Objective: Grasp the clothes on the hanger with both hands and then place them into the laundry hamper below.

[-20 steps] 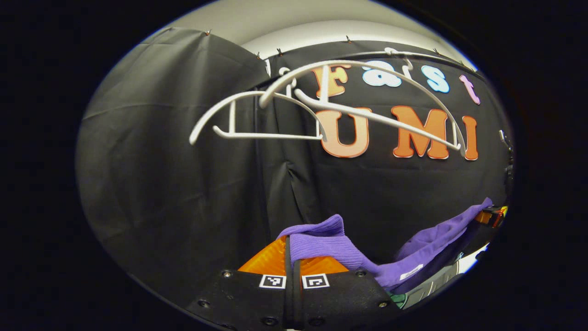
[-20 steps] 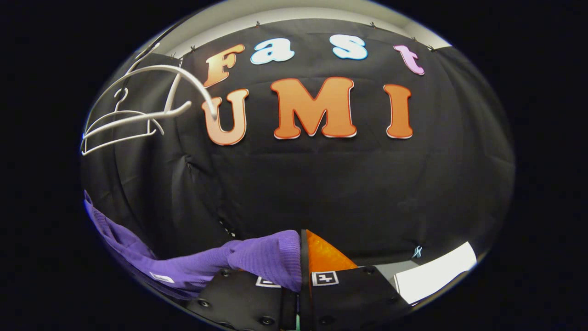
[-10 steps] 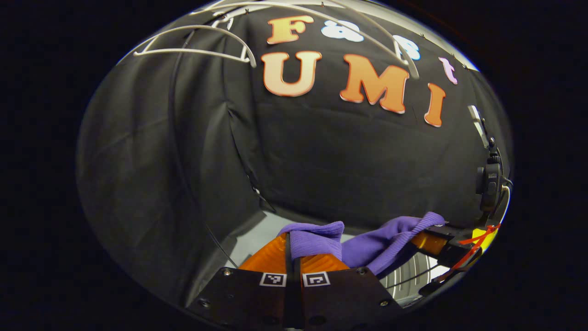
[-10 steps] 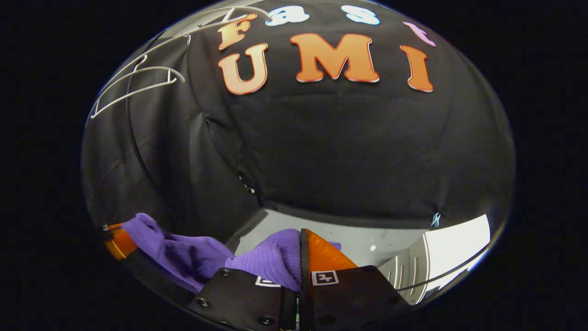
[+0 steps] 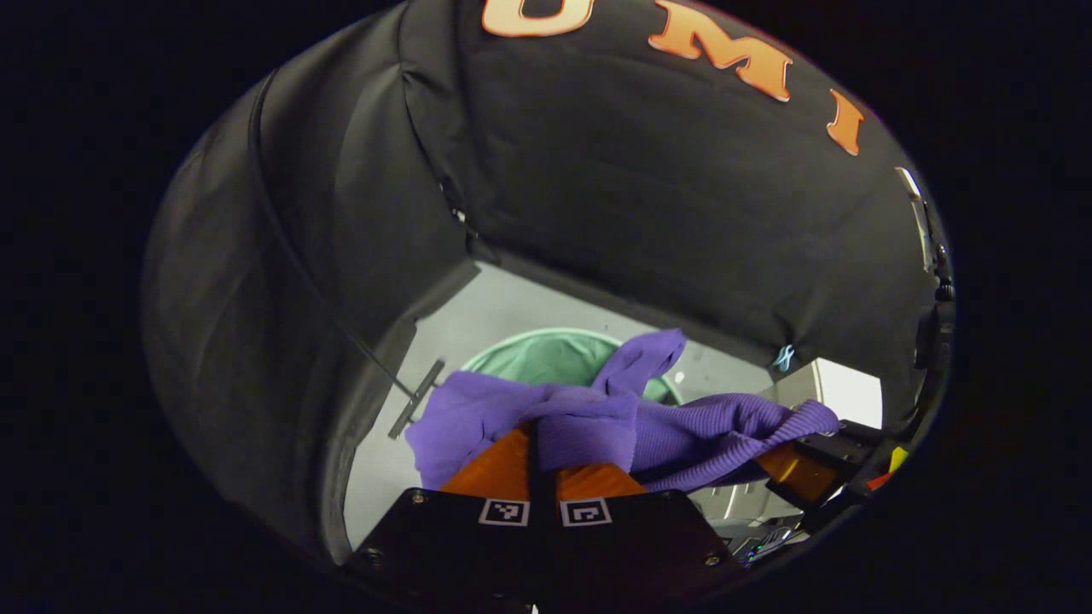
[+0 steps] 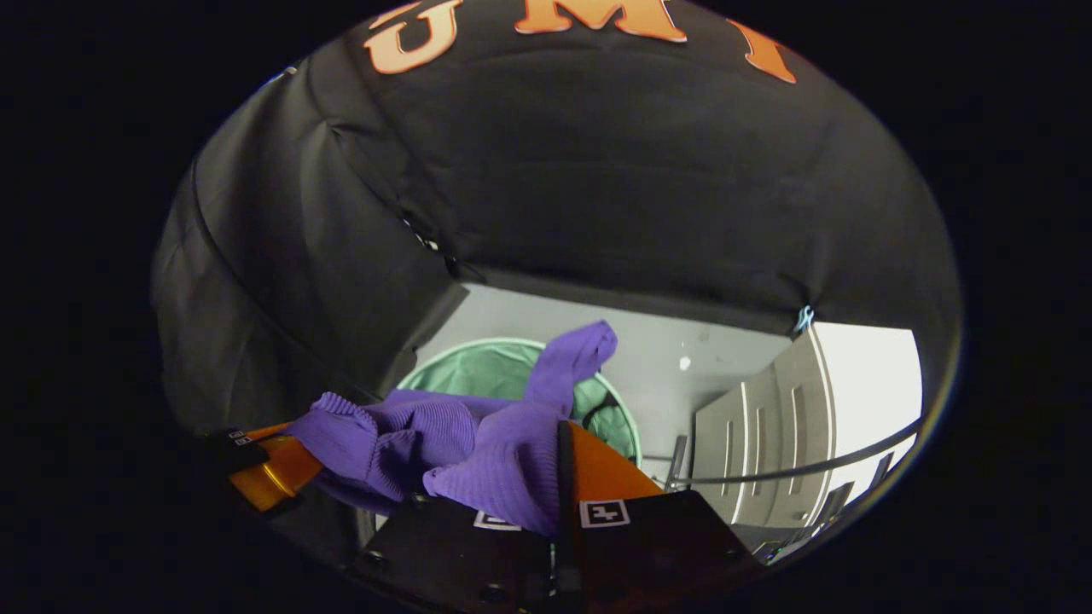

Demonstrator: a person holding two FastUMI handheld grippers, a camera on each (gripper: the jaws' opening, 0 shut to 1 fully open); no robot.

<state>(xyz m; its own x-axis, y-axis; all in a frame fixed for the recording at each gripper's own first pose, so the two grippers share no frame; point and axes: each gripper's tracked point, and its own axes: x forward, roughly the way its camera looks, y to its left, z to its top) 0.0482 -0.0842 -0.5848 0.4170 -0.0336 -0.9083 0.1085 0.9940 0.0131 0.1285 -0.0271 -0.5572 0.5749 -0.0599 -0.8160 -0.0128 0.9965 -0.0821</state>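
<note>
The garment (image 5: 546, 418) is purple all over, with a fine ribbed knit texture running across its folds; in the right gripper view the same purple ribbed fabric (image 6: 478, 443) appears. The laundry hamper (image 5: 529, 356) is pale green, its rim a lighter mint line, and shows the same green in the right gripper view (image 6: 478, 371). The floor (image 6: 682, 358) is plain light grey. The booth wall (image 5: 597, 188) is black cloth. A cabinet (image 6: 751, 426) at the side is grey with white edges.

Hamper (image 5: 546, 354) mouth half behind purple garment (image 5: 682, 431)
</note>
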